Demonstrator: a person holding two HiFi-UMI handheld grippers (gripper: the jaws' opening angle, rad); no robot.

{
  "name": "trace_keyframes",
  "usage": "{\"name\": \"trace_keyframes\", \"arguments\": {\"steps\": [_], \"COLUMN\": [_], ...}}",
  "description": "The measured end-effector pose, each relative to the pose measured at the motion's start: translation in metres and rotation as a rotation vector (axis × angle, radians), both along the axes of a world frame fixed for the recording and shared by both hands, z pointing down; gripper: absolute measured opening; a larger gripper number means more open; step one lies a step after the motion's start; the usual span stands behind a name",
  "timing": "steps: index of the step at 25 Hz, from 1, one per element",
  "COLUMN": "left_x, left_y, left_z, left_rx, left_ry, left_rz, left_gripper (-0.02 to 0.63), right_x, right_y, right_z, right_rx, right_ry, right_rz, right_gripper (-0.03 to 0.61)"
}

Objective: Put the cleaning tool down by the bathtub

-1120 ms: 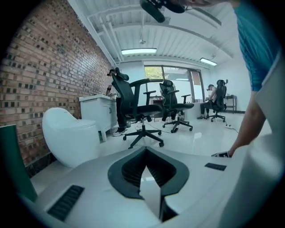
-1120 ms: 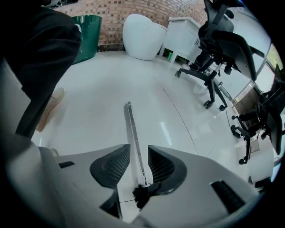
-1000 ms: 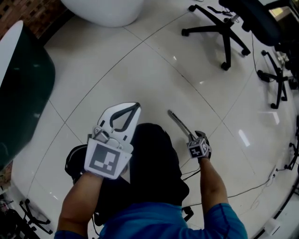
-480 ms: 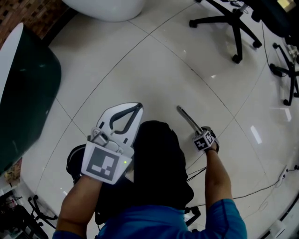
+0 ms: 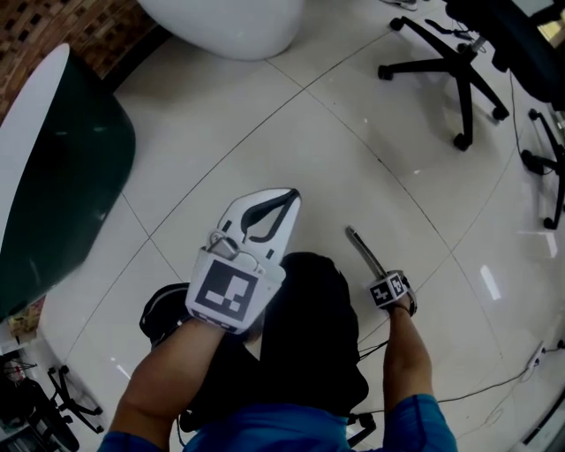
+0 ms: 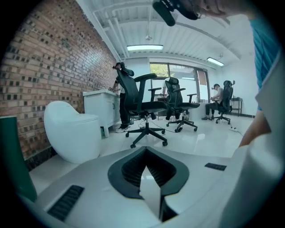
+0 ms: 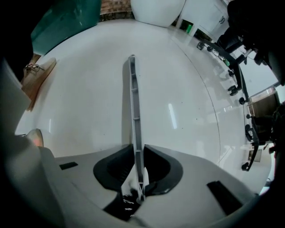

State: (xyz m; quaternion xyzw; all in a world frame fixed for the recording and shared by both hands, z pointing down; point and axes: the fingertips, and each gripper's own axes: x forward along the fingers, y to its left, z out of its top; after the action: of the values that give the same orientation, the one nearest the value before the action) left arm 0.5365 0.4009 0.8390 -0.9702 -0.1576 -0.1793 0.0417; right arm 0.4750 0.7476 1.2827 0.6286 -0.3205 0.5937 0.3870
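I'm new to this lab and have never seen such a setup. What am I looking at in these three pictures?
No robot here: a person holds a two-jaw gripper in each hand. The head view looks down from a camera on the person's head. The other two views ride on the grippers and look along their jaws. The left gripper is shut and empty. The right gripper points down at the glossy tiled floor with a long grey cleaning tool between its jaws, which have just been closing on it. Around stand a white rounded fixture, a dark green tub-like thing with a white rim, and office chairs.
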Motion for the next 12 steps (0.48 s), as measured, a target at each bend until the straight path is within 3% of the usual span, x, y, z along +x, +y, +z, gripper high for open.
{"name": "trace_keyframes", "arguments": {"steps": [3,8,12], "left_x": [0.005,0.017,0.021], "left_y": [-0.007,-0.034,-0.05], "left_z": [-0.008,-0.017,-0.024], "left_rx": [0.028,-0.037,-0.061], "left_ry": [0.04,0.072,0.096], "left_rz": [-0.025,-0.167,-0.217], "left_gripper": [0.0,0.001,0.002], "right_x": [0.001,0.011,0.011], "right_y": [-0.012,-0.027,-0.038], "right_z": [-0.005,-0.016,-0.033], "right_rx": [0.035,0.077,0.098], "right_ry": [-0.001,0.034,0.062], "right_rz": [0.034,0.044,0.047], "right_gripper": [0.077,0.077,0.077]}}
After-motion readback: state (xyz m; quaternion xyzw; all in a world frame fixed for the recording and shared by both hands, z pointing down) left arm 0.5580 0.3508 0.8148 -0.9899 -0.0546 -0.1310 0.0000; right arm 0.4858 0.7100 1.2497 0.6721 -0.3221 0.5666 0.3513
